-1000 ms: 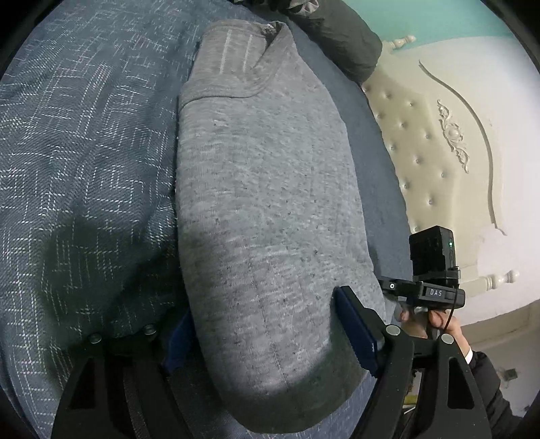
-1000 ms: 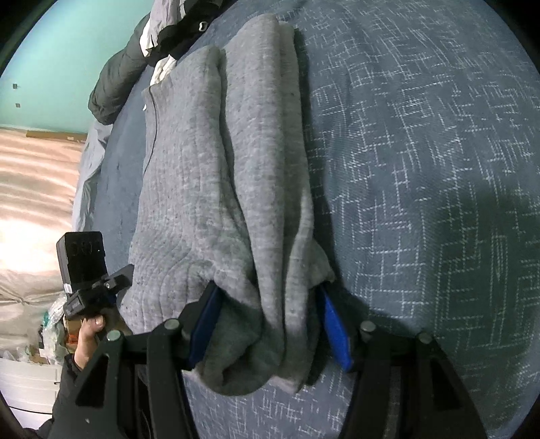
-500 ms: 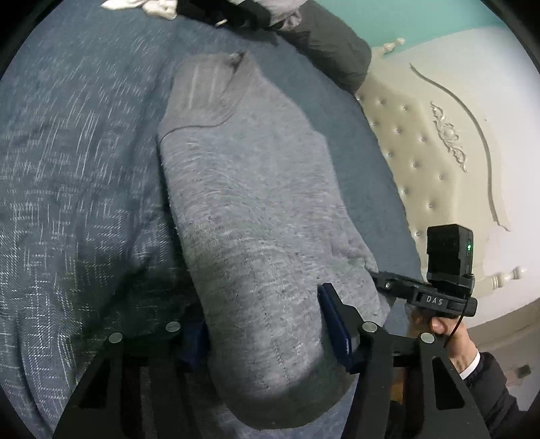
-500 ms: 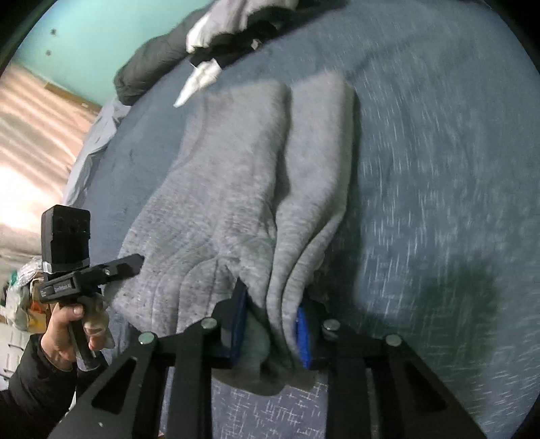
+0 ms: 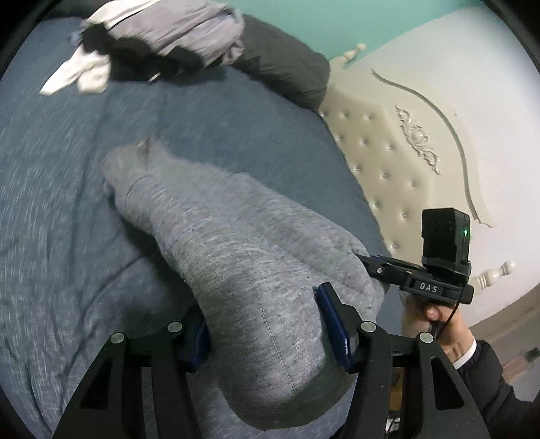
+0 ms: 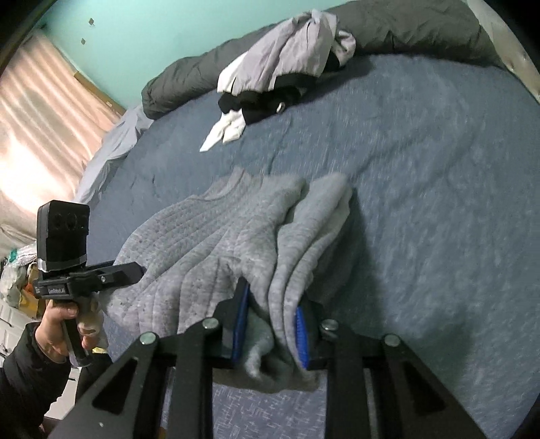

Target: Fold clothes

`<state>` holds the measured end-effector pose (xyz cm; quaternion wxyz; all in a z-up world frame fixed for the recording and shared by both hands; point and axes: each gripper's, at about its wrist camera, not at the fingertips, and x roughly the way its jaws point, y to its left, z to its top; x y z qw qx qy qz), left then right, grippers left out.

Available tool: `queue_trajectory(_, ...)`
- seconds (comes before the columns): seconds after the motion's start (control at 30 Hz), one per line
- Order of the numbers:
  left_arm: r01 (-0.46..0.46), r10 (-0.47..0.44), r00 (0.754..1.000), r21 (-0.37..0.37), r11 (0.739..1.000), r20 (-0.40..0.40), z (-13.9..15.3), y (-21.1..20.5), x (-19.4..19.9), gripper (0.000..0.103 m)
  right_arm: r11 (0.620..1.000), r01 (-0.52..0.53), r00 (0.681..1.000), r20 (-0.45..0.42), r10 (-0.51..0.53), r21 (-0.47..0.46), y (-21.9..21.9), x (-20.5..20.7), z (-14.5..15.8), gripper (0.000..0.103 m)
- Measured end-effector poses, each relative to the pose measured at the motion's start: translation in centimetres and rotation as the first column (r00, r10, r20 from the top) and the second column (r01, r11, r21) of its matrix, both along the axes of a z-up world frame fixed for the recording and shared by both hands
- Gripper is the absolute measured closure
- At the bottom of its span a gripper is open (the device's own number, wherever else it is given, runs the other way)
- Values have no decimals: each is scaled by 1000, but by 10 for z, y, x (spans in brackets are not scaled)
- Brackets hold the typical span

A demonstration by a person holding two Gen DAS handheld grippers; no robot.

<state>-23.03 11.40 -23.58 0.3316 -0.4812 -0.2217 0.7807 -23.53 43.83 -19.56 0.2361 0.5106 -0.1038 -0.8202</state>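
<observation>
Grey sweater (image 5: 236, 256) lower centre of frame, near hem raised off blue bed (image 5: 50, 236). Left hand-held gripper (image 5: 266, 331) clamps its wide hem; right hand-held gripper (image 6: 270, 331) pinches bunched edge narrowly. Far collar end blurred, probably touching bed.

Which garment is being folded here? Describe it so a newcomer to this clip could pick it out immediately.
On the blue bedspread, look nearest the camera: the grey knit sweater, its near end clamped by the left gripper and the right gripper. Unlike the crumpled pile of clothes by the dark duvet, it is one-coloured, stretched long and partly lifted.
</observation>
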Motion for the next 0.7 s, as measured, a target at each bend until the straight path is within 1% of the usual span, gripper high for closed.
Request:
queue_trajectory(0.1,14,-14,1000,-7,1000,-20,13,11,-6,42,1000,4,1000,-17,-4,10,2,-8,10,79)
queue_trajectory(0.17,11,-12,1000,-9,1000,-29,21,26,-17,42,1000,4,1000,-28,-4,15,4,-12,17,80)
queue_trajectory(0.23,4,-4,999,-8,1000,-34,28,33,-19,42,1000,4,999,-40,-3,17,11,-13,26,80)
queue_trajectory(0.33,16,-16,999,-18,1000,-48,43,51,-21,42,1000,11,998,-61,-10,15,25,-14,43,80)
queue_trajectory(0.5,40,-41,995,-20,999,-86,75,93,-23,42,999,39,994,-106,-37,17,59,-15,77,80)
queue_trajectory(0.7,87,-89,986,-18,996,-138,109,164,-30,42,995,95,983,-160,-88,39,120,-7,115,80)
